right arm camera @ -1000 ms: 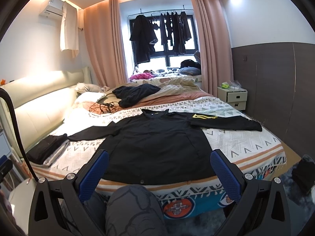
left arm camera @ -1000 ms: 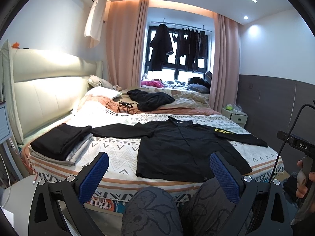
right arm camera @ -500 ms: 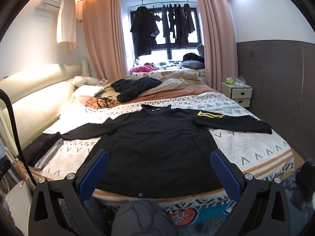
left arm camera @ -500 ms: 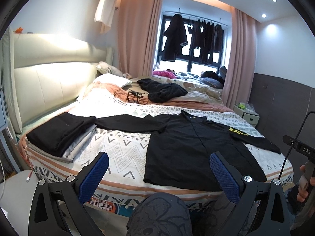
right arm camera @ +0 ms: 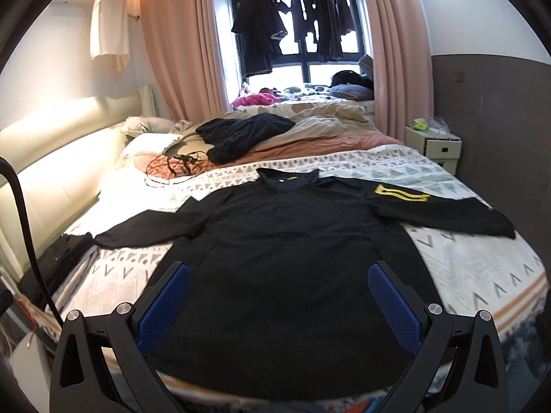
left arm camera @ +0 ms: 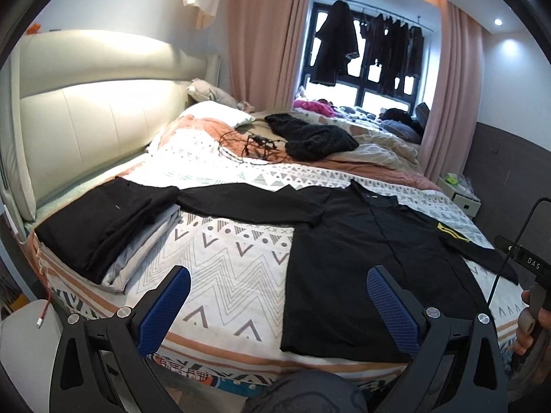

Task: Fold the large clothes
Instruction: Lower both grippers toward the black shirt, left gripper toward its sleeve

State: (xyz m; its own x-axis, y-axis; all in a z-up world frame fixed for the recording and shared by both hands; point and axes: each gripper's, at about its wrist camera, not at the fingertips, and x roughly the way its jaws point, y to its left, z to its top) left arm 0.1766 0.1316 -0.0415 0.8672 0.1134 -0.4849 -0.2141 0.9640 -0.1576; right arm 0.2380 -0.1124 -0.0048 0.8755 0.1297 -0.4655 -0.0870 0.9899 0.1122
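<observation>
Black long-sleeved shirt [right arm camera: 286, 258] lies flat across zigzag-patterned bedspread [right arm camera: 482, 268].

A tangle of thin cables [left arm camera: 253, 144] lies near the bed's [left arm camera: 220, 261] head end, beside a white pillow [left arm camera: 215, 114]. Pink curtains [right arm camera: 179, 48] frame the window [right arm camera: 303, 27], and a small white nightstand [right arm camera: 434, 144] stands past the bed's far right corner.

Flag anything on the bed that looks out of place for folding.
A tangle of thin cables lies loose on the bedcover, beyond the spread black shirt. A crumpled dark garment sits unfolded further back. The shirt itself lies flat.
</observation>
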